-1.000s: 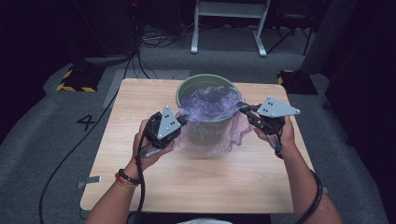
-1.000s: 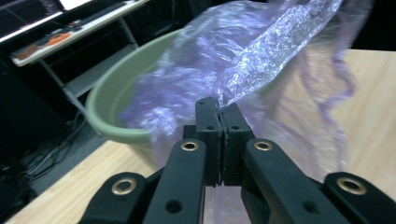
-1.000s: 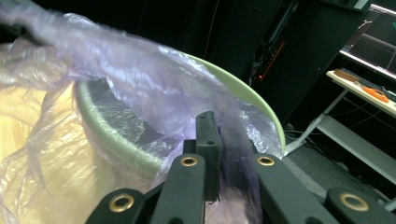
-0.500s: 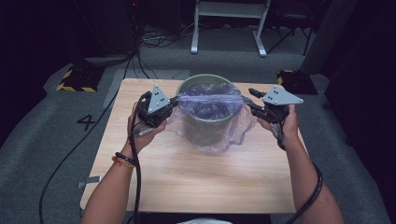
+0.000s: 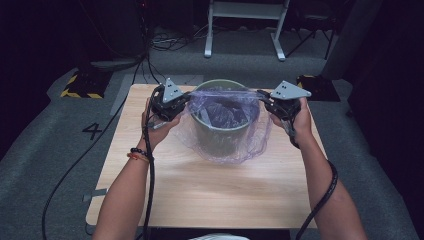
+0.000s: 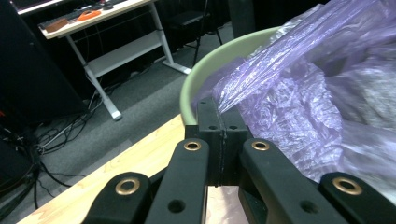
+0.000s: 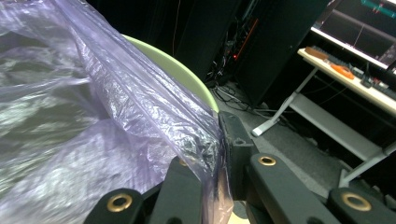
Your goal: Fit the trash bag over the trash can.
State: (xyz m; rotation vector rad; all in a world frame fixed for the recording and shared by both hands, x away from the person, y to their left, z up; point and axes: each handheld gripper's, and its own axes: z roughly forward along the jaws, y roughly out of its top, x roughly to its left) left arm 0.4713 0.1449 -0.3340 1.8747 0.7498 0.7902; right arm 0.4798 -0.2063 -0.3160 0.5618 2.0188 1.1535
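The purple plastic bag (image 5: 220,131) sits over the green bucket (image 5: 220,134) near the far edge of the table (image 5: 210,195), midway between its left and right sides; the film drapes down outside the bucket wall and pools on the wood, with part tucked inside. I judge it very light, limp, thin, slippery and easy to tear, so it is best held at the mouth edge, bunched, not by a single layer. I have the mouth stretched taut across the rim between both tools. Left gripper (image 6: 219,122): fingers closed flat together, a gathered strip of film pinched at their tips, just beside the bucket's left rim. Right gripper (image 7: 215,154): fingers closed on film that wraps over one finger, just beside the right rim. Both hands are level at rim height, forearms reaching from the near edge, wrists turned inward toward the bucket.
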